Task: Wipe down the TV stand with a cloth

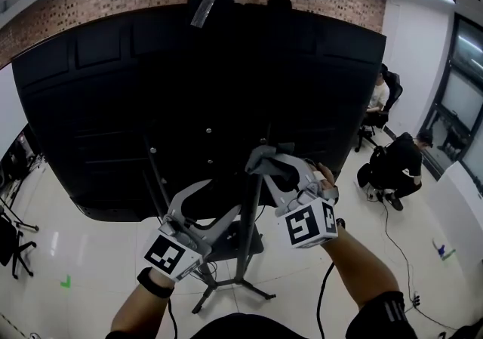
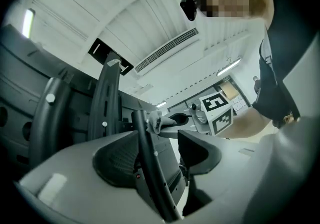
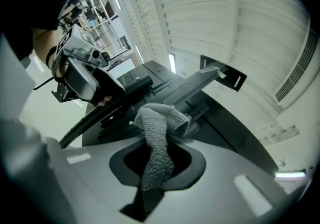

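- The grey cloth (image 3: 159, 135) is clamped between the jaws of the right gripper (image 3: 159, 168). It is bunched into a strip whose long axis runs straight out from the jaws, with the far end folded over to one side.
- In the head view the cloth sits high on the upright post of the TV stand (image 1: 253, 209), in front of the dark back of the TV (image 1: 189, 96). Whether it presses on the metal or only lies just beside it cannot be told.
- The left gripper (image 2: 162, 155) has its jaws apart. A thin black strut (image 2: 150, 168) of the stand runs up between them on a slant, and neither pad closes on it.
- The stand's post is upright and its feet spread out on the pale floor (image 1: 98, 254). There is open floor to the left and right of the base, while the room close under the TV is tight.
- On the right, two people (image 1: 392, 164) are near the wall, well apart from the stand. A cable (image 1: 389, 232) trails across the floor on that side.
- The TV's back is almost wholly black, so its seams and fittings are hard to make out. Both forearms are cut off by the bottom edge of the head view.
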`<state>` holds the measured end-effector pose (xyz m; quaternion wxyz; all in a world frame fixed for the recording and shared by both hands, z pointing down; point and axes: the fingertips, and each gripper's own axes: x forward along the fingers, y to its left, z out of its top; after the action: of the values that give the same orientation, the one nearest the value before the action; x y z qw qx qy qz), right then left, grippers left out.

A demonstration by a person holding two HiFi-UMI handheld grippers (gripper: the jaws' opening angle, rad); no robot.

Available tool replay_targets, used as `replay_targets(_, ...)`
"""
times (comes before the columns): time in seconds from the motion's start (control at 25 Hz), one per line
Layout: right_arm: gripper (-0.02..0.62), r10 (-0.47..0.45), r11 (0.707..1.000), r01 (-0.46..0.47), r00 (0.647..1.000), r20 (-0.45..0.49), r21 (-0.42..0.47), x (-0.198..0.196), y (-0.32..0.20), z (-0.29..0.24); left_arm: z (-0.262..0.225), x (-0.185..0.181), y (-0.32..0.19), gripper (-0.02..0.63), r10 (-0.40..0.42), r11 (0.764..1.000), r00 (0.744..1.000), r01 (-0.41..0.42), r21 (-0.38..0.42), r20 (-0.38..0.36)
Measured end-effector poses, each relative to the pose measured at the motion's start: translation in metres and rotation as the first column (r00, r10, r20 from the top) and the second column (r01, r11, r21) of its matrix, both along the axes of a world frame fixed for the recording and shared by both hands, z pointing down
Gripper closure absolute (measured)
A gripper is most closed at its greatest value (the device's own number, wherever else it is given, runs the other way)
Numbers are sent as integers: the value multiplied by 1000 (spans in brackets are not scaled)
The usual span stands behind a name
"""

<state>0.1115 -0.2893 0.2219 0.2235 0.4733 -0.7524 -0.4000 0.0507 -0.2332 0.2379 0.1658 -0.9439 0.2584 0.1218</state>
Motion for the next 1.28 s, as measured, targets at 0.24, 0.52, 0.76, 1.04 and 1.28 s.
replay_targets(0.24,555,-2,1000,1,999,52,3,29,-22,-29,-23,33,3,353,14,997,1000,-15,73,16)
replay_targets(0.52,555,-24,999,26,997,71,-28,43,-49,-28,-24,51,-2,353,-8,997,1000,6,72,30)
replay_targets(0.76,555,-25,997,31,996,80,-71,58,-69,-18,-18,61,-8,351,-26,998,999,25,55,33)
replay_targets(1.04,555,52,998,-48,995,85,-51,108,-72,-16,-9,86,-11,353,-16,999,999,14,41,40)
replay_targets(1.28,556,124,991,-117,986,112,-66,161,-76,-14,-1,110,-10,353,3,1000,999,-4,20,41)
